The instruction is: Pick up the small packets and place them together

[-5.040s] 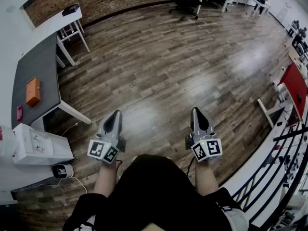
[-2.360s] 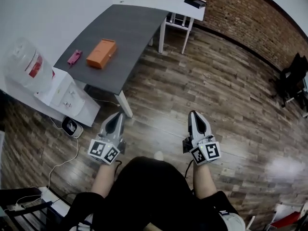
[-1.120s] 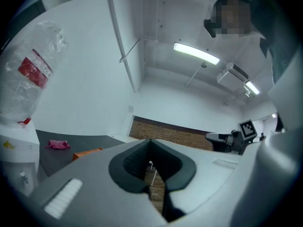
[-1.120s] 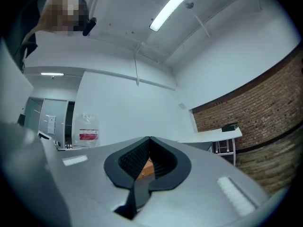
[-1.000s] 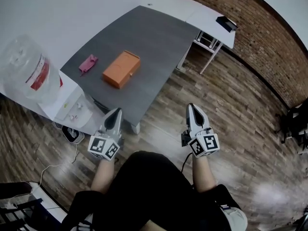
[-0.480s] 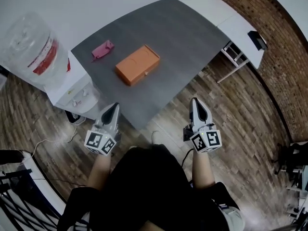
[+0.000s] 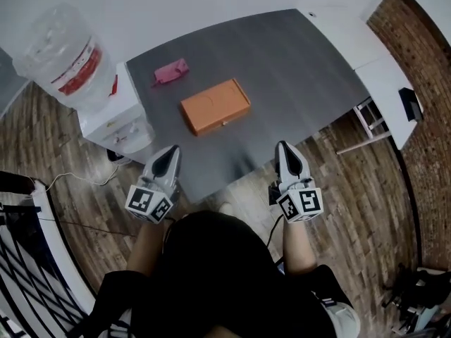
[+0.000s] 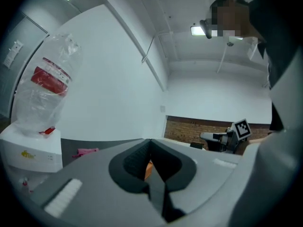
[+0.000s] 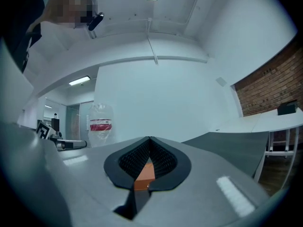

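Since a moment ago the grey worktop (image 7: 303, 69) has swung nearer and squarer to the person, and both tools now reach its near edge. Nearest, the left hand-held gripper (image 7: 172, 149) and the right hand-held gripper (image 7: 284, 145) sit side by side, well apart, both pointing forward over the wooden floor (image 7: 70, 203). The left gripper view shows the left hand-held gripper (image 8: 150, 145) with its jaws pressed together and nothing in them. The right gripper view shows the same for the right hand-held gripper (image 9: 149, 141). In each, a sliver of orange shows beyond the tips.

Further on, an orange box (image 7: 215, 106) lies flat on the worktop, roughly between the two tools' lines. Beyond it, towards the far left corner, lies the pink packet (image 7: 171, 71), near the box but not touching it. Left of the worktop stands a white water dispenser (image 7: 116, 115) with a clear bottle (image 7: 63, 55) on top. A white table (image 7: 373, 55) adjoins on the right, below a brick wall (image 7: 426, 62).
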`<state>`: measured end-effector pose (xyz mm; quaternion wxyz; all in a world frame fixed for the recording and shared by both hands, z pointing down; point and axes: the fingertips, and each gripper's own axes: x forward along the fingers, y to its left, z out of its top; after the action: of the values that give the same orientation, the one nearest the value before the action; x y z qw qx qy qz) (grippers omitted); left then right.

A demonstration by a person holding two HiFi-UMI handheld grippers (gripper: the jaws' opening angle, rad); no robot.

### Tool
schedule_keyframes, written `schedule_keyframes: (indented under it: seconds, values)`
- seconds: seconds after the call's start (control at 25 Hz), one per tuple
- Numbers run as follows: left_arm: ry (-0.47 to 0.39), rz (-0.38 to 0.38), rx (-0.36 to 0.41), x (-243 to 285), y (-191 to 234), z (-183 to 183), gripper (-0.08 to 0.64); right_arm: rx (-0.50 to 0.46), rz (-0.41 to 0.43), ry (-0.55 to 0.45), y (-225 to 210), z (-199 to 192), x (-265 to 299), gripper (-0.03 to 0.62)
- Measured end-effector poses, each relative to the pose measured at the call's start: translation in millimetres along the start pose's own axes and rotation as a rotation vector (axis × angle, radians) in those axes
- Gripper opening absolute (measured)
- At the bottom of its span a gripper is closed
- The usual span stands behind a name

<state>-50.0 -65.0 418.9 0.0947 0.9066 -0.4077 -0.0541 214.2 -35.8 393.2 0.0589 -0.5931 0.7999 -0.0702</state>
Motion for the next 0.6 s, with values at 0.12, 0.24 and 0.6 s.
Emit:
schedule_keyframes:
  seconds: [0.12, 0.24, 0.6]
  values:
    - [0.006, 0.034, -0.012, 3.9, -2.9, -4.9, 0.0, 0.008, 0.048, 0.035, -5.0, -8.6, 10.1, 0.002]
    - [0.019, 0.07, -0.021, 2.3, -0.6, -15.5, 0.0, 0.006, 0.091, 0.088, -5.3, -23.7, 20.2, 0.003]
    - [0.055, 0.097, -0.021, 16.1, 31.4, -25.1, 0.0, -0.043, 0.075, 0.191, -21.5, -62.5, 55.2, 0.002]
